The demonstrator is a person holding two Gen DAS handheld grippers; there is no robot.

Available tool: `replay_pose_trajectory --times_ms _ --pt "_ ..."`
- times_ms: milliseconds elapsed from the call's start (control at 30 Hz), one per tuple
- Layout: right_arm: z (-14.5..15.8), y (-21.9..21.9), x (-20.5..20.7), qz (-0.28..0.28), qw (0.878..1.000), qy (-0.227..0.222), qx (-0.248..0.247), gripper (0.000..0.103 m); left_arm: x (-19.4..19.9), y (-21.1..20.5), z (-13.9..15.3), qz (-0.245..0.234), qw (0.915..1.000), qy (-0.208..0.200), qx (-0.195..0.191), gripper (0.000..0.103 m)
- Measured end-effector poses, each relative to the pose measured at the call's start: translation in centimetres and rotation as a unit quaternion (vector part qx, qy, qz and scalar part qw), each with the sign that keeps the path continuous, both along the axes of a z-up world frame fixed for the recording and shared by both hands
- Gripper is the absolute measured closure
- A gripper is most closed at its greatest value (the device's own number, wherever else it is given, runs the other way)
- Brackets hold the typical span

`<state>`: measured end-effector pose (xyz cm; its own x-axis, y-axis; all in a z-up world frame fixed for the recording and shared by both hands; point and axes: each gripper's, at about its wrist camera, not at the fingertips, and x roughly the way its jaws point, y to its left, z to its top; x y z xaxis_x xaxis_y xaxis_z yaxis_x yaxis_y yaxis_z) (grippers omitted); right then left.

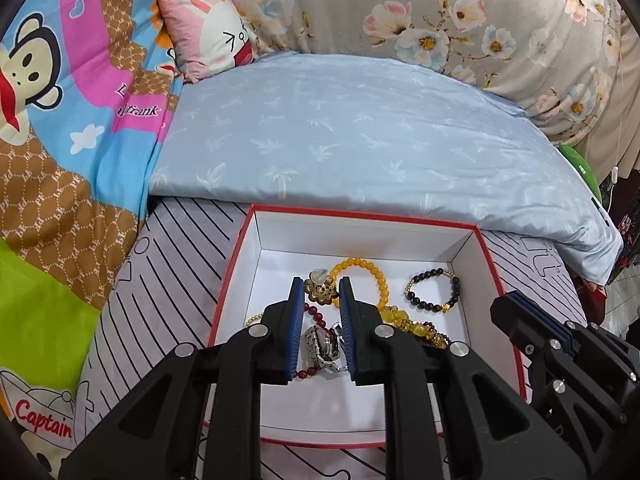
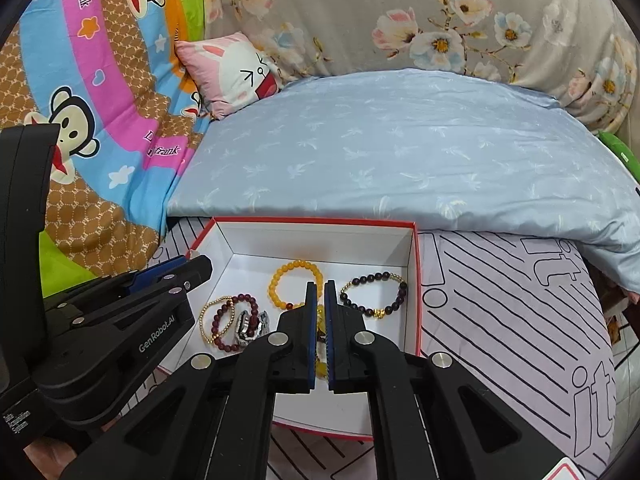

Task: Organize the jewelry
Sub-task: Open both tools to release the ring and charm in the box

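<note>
A red-edged white box (image 1: 256, 236) (image 2: 416, 280) sits on the bed and holds jewelry: a yellow bead bracelet (image 1: 376, 276) (image 2: 280, 276), a dark purple bead bracelet (image 1: 430, 280) (image 2: 376, 278), a dark red bead bracelet (image 2: 224, 320), a thin gold bead bracelet (image 2: 206, 316), a silver watch (image 1: 322, 344) (image 2: 250, 326) and amber-gold pieces (image 1: 412, 322). My left gripper (image 1: 320, 286) is open above the box, with a brooch-like flower piece (image 1: 322, 290) between its fingertips, apart from the pads. My right gripper (image 2: 319, 286) is nearly shut over the box, holding nothing that I can see; amber beads (image 2: 320, 366) lie below it.
A light blue quilt (image 1: 340, 132) lies behind the box. A cartoon monkey blanket (image 1: 60, 120) is at the left, a pink bunny cushion (image 1: 208, 36) and floral bedding (image 1: 440, 12) at the back. The box rests on a lilac striped sheet (image 2: 500, 300).
</note>
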<state>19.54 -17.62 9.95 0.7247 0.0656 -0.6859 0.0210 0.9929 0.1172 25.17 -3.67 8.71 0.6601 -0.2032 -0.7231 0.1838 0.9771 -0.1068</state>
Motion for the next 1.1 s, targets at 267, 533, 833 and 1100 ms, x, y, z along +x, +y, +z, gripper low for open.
replay_pose_trajectory --times_ms 267,533,833,1100 --pt "-0.8 0.4 0.0 -0.002 1.0 0.003 -0.005 0.079 0.1 -0.3 -0.6 0.01 0.9999 -0.002 0.013 0.053" --pt "-0.9 0.6 -0.1 -0.003 1.0 0.0 -0.009 0.077 0.1 -0.2 -0.6 0.013 0.9998 0.0 0.013 0.053" --pt "-1.4 0.7 -0.3 -0.005 1.0 0.004 -0.009 0.077 -0.3 -0.1 -1.0 0.017 0.9997 0.003 0.018 0.053" --pt "-1.8 0.9 -1.3 -0.012 1.0 0.011 -0.018 0.077 -1.5 -0.1 -1.4 0.022 0.9994 0.007 0.026 0.053"
